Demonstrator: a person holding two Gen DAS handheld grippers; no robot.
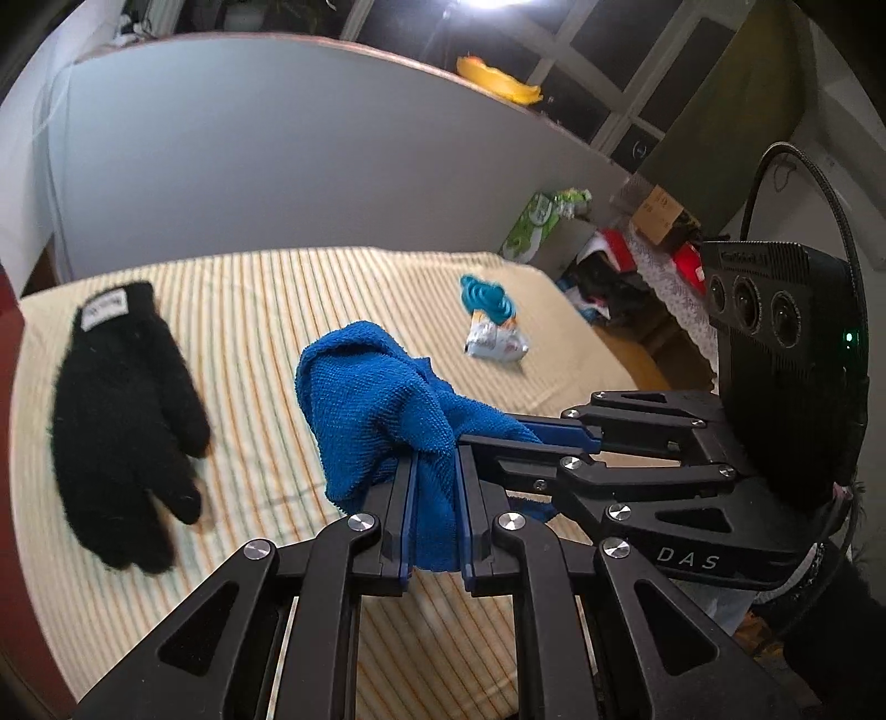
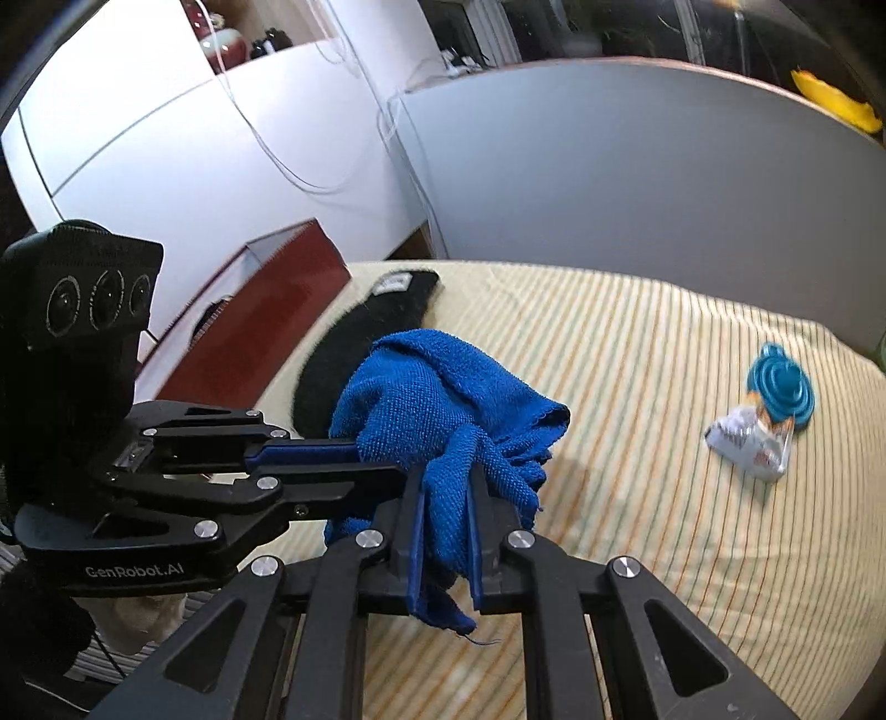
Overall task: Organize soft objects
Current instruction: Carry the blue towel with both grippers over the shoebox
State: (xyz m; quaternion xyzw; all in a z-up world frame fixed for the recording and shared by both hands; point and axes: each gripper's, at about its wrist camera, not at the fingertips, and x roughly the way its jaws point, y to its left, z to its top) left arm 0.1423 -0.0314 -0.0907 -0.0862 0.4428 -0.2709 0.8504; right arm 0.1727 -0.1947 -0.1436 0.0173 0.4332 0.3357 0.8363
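Lit from above by a bright lamp, blown out to white glare at the top of the left view. Dim and dark at the windows behind. Soft shadow under the blue towel on the striped bed. Motion blur on the black glove, the teal funnel and the white packet; stripes smeared toward the left edge of the left view. Strong fisheye bending of the grey headboard and the walls, black corners round each frame. Small glints on the metal rivets of the tongs, otherwise sharp up close.
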